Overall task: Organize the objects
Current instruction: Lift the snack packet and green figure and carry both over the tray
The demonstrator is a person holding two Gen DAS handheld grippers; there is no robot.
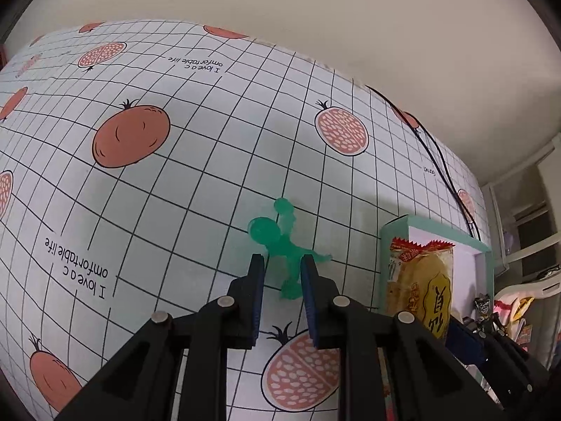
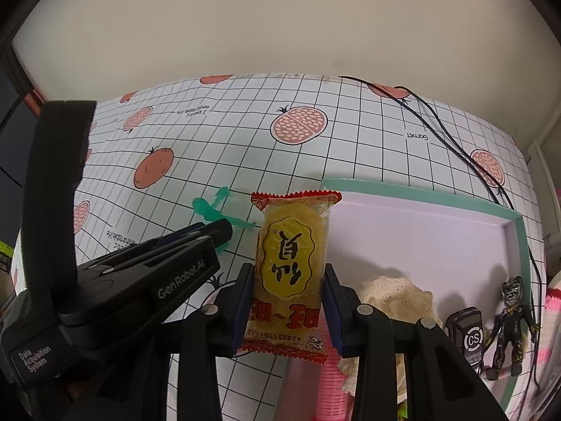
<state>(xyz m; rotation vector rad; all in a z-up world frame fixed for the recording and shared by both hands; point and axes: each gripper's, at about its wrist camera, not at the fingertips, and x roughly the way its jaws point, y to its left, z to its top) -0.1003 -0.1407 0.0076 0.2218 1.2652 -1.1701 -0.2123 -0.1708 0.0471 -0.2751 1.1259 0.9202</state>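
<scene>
Right gripper (image 2: 288, 301) clamped on a yellow rice cracker packet (image 2: 292, 263), red crimped ends showing above and below the blue pads, packet held upright over the near left edge of a tray. Left gripper (image 1: 282, 273) just to the left, jaws set either side of a translucent green figurine (image 1: 280, 242) and close against it; firm grip or mere contact cannot be told. Figurine lying on the grid-pattern tablecloth (image 1: 175, 182), just left of the tray's left wall.

Shallow tray with mint-green rim (image 2: 420, 191) and pale lilac floor to the right. Inside, near end: cream crocheted item (image 2: 396, 294), black device marked "CS EXPRESS" (image 2: 468, 336), dark toy figure with gold detail (image 2: 508, 326) leaning near the right wall. Pink ribbed object (image 2: 331, 386) at the bottom edge, partly hidden behind the right gripper. Far half of tray floor bare.

Black cables (image 2: 455, 140) running across the cloth's far right corner and down past the tray's right wall. Left and far cloth open. Plain wall (image 2: 280, 28) beyond the table's far edge.
</scene>
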